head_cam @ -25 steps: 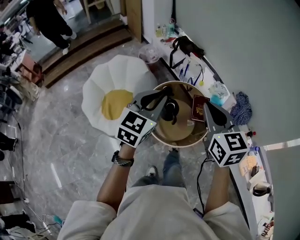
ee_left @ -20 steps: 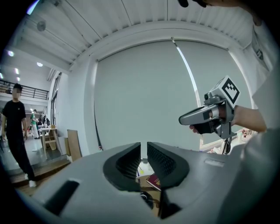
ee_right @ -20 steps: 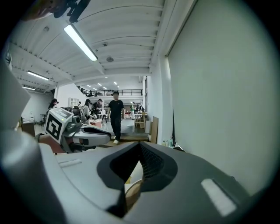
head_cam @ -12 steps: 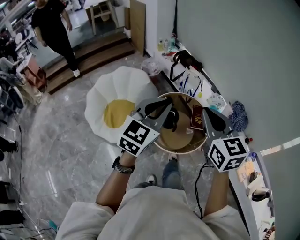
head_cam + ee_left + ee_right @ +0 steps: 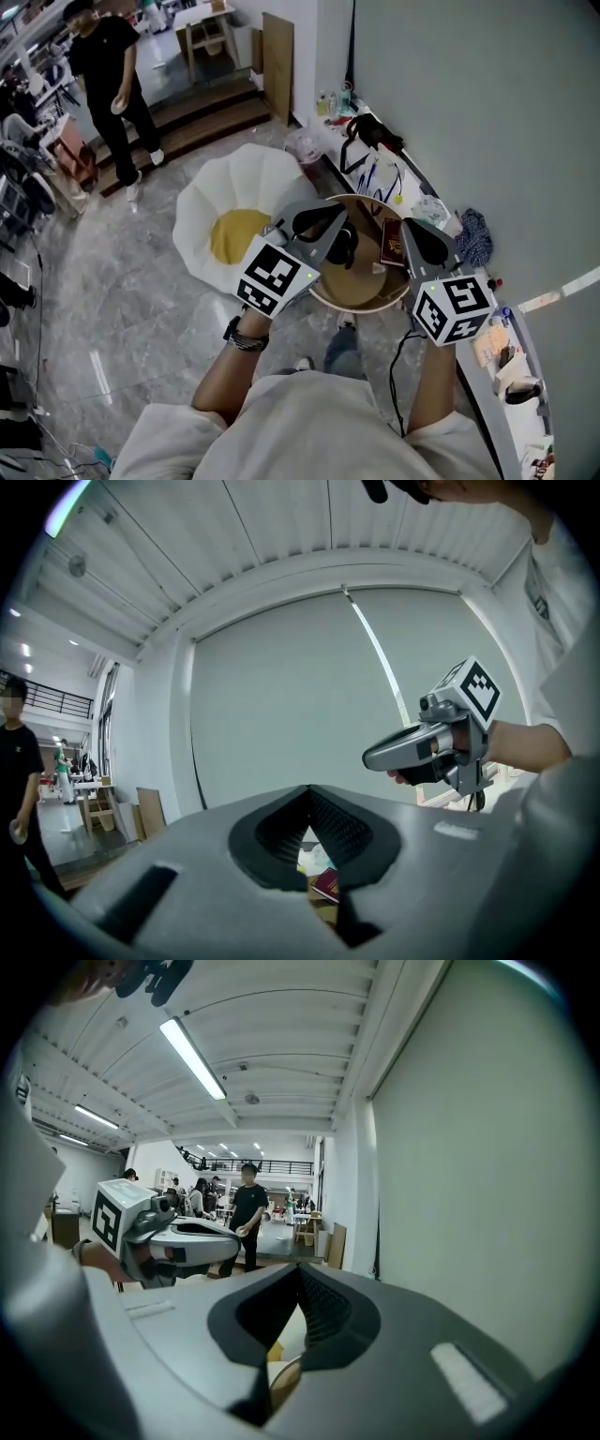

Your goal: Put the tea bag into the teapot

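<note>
A dark teapot (image 5: 342, 246) stands on a round wooden table (image 5: 361, 302). To its right a dark red packet (image 5: 392, 242) lies flat, and it also shows through the gap under the jaws in the left gripper view, packet (image 5: 328, 885). I cannot make out a loose tea bag. My left gripper (image 5: 319, 219) hangs above the teapot's left side, its jaws shut with nothing between them (image 5: 309, 789). My right gripper (image 5: 418, 234) hovers over the table's right edge, its jaws also closed and empty (image 5: 300, 1267). Each gripper shows in the other's view.
A white and yellow egg-shaped rug (image 5: 234, 225) lies on the grey floor left of the table. A cluttered shelf (image 5: 375, 150) runs along the wall behind and to the right. A person in black (image 5: 112, 75) stands near wooden steps at the far left.
The left gripper's jaws have drawn together. Both grippers stay over the table. The person in black has walked further into view at the top left.
</note>
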